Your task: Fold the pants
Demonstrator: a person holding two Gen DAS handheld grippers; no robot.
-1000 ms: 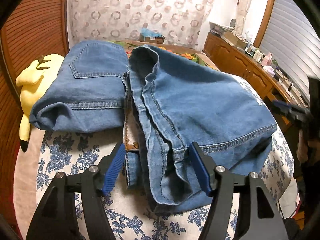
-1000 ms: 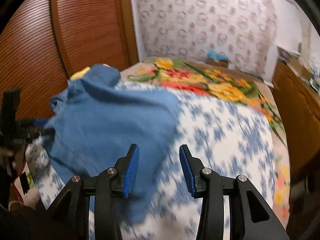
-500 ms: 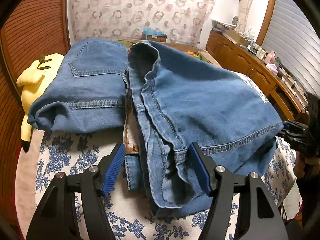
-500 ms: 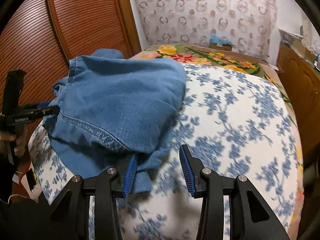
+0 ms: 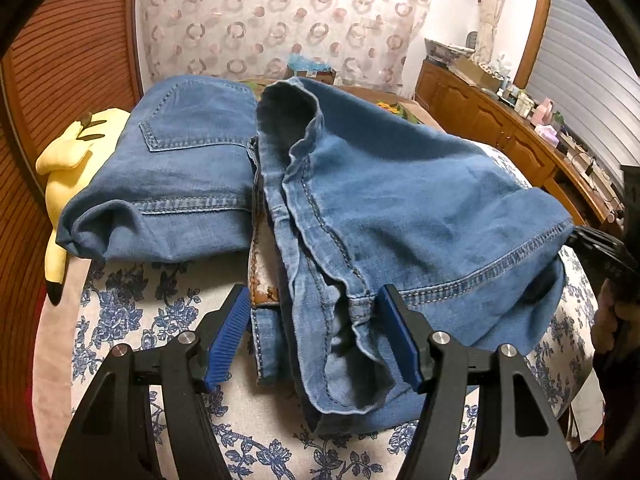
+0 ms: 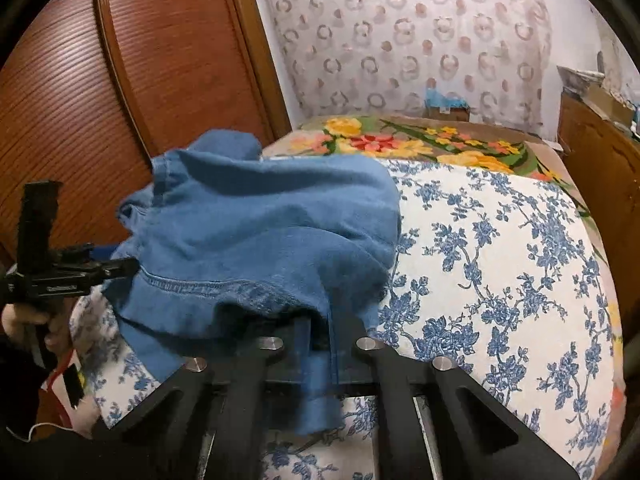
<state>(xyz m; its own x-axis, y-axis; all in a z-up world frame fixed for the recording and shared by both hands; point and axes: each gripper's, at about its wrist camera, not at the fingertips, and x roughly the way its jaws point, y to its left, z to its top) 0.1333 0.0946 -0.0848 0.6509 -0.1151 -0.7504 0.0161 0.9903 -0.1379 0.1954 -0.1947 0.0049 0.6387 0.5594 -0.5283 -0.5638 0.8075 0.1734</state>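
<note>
Your left gripper [image 5: 316,340] is hovering with its jaws standing well apart, straddling the near end of the blue jeans [image 5: 400,216]; the bunched seam and hem are lying between the blue pads [image 5: 226,340], but the pads are not pressing on the cloth. Your right gripper [image 6: 320,344] is sitting at the other near corner of the jeans with its jaws drawn together on a fold of denim, and a strip of that fold is hanging down between the black fingers.

The jeans are lying on the bed [image 6: 500,264], on its blue-flowered cover, toward the side nearest the wooden wardrobe doors [image 6: 120,80]. They are folded over on themselves: one half is lying flat with a back pocket facing up, and the other half is heaped just beside it, touching along the middle. A brown leather patch is showing in the gap between the two halves.

On the wardrobe side of the jeans, a yellow plush toy [image 5: 68,168] is lying against them at the edge of the bed. Past the jeans, farther up the bed, a bright flowered blanket [image 6: 400,144] is covering the mattress. Beyond the bed, a small box [image 6: 444,110] is sitting by the patterned curtain [image 6: 400,40], and a wooden sideboard [image 5: 500,132] crowded with small items is running along the side away from the wardrobe doors.
</note>
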